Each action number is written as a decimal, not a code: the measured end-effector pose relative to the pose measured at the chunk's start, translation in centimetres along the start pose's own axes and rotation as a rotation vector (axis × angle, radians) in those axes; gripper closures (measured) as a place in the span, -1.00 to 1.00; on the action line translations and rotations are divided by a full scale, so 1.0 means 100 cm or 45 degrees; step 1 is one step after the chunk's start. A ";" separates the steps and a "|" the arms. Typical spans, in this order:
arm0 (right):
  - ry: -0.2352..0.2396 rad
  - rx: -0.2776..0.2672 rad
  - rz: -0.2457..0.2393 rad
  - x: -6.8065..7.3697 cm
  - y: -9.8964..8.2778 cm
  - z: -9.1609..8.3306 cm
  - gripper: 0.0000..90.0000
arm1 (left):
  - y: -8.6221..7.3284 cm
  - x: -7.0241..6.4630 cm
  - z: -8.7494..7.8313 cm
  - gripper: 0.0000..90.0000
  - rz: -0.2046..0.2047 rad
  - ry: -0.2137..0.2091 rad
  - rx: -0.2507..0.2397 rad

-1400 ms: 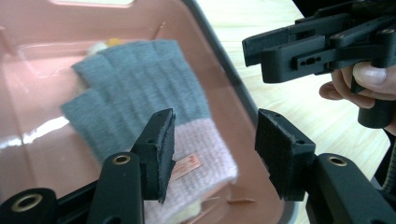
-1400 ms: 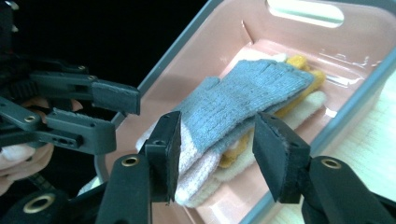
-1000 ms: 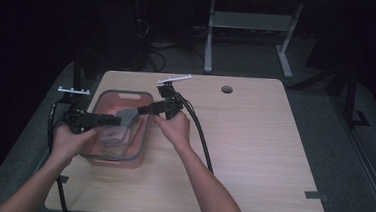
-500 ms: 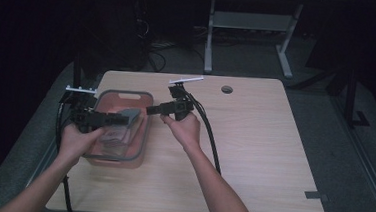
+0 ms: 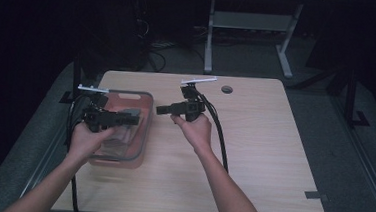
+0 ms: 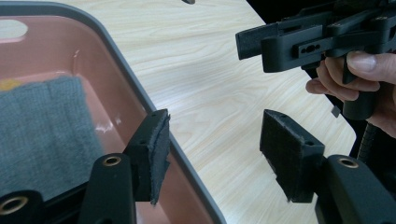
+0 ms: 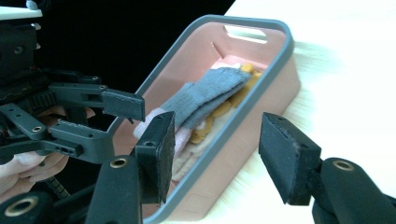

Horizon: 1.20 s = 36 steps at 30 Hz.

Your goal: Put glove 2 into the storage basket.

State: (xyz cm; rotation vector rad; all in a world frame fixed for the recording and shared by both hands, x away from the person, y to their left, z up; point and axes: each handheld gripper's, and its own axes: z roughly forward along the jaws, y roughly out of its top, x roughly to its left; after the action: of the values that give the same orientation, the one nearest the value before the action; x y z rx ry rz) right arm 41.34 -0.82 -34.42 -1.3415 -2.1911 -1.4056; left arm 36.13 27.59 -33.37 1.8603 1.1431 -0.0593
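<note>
Now both tools, left tool [image 5: 134, 118] and right tool [image 5: 161, 109], half-open, empty-jawed.

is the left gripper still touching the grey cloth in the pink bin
Apart. The left gripper view shows the left gripper with its jaws open and empty, straddling the pink bin rim, while the grey cloth lies on the bin's floor beyond them.

A light wood-grain counter [image 5: 252, 165] with a round cable hole [image 5: 226, 89] near its far edge stands on grey floor [image 5: 327, 85]. At twelve o'clock, a pale metal desk frame [image 5: 251, 35] rises amid dark surroundings; black cables [image 5: 155, 48] lie at eleven o'clock.
</note>
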 end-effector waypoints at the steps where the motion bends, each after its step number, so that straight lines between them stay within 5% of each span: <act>1: -0.001 -0.001 0.003 -0.001 0.000 -0.002 0.01 | 0.000 -0.001 0.001 -0.07 0.002 -0.002 0.004; 36: -0.084 -0.086 0.078 -0.042 -0.023 -0.073 -0.06 | 0.008 -0.034 0.041 -0.26 0.064 -0.067 0.032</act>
State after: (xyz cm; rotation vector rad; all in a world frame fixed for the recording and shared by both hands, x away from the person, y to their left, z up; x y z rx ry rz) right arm 39.92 -9.42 -34.57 -1.4850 -2.1414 -1.4452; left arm 36.39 22.25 -33.62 1.8974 1.0637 -0.0939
